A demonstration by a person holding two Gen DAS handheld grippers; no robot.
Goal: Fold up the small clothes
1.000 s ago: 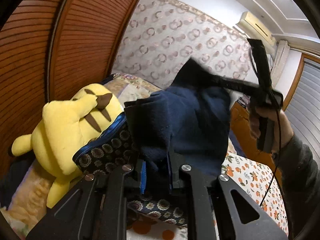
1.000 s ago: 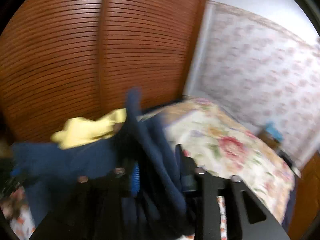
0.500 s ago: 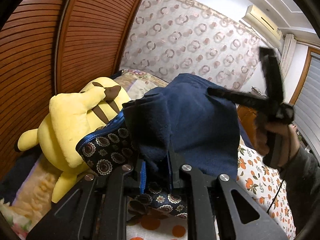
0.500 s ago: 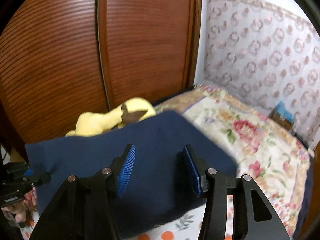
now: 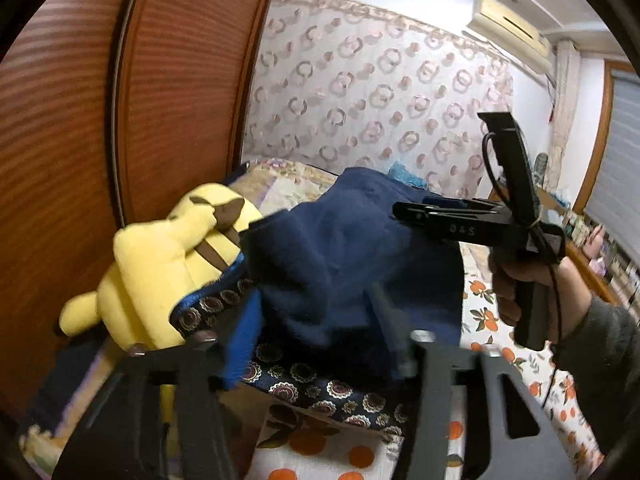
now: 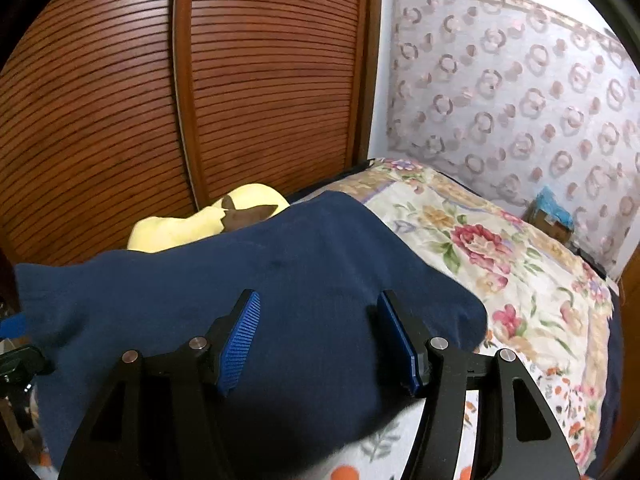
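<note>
The navy cloth (image 6: 280, 280) is draped over a patterned cushion (image 5: 320, 384) on the bed (image 6: 500, 248). Both the left tongs (image 5: 312, 336) and right tongs (image 6: 320, 336) are spread wide, empty. A fold seems just laid; an edge must be regripped next.

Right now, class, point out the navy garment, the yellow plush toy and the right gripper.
navy garment (image 6: 280, 280), right wrist view, middle of the cloth.
yellow plush toy (image 5: 160, 264), left wrist view, its back.
right gripper (image 6: 318, 340), right wrist view, between the open fingertips.
</note>
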